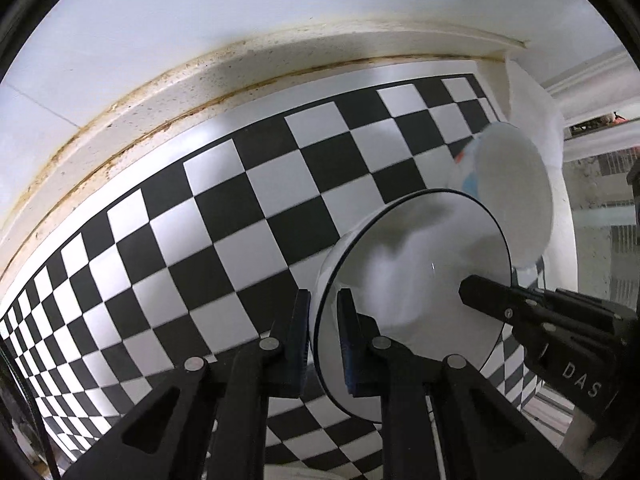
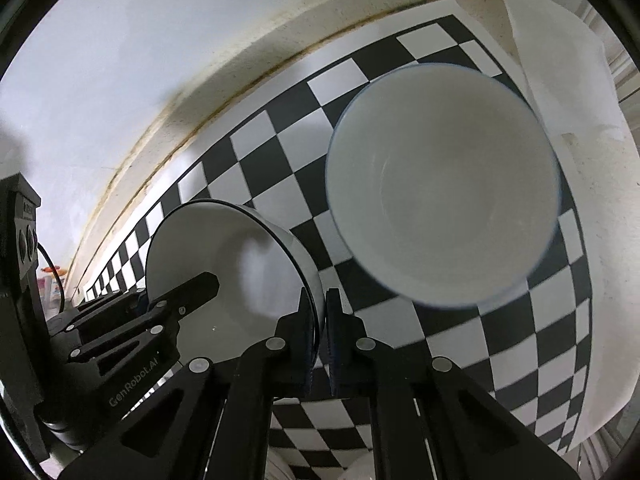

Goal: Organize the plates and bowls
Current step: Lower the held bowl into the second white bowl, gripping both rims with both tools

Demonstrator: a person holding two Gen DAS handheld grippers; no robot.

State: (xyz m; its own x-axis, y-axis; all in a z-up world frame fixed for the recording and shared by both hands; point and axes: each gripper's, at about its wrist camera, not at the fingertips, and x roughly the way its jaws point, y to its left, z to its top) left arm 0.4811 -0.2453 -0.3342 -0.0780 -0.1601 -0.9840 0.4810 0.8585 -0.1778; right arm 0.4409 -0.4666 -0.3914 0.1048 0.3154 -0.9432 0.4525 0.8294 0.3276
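Observation:
A white bowl with a thin black rim is tipped on its side over the checkered mat. My left gripper is shut on its near rim, one finger inside and one outside. My right gripper comes in from the right and pinches the opposite rim. In the right wrist view the same black-rimmed bowl sits at the left with my right gripper shut on its edge, and the left gripper reaches into it from the left. A second white bowl with a blue rim stands beside it, also seen behind it.
The black-and-white checkered mat covers a white counter against a wall with a stained brown seam. A white sheet or cloth stands at the mat's far right corner. The counter's edge drops off at the right.

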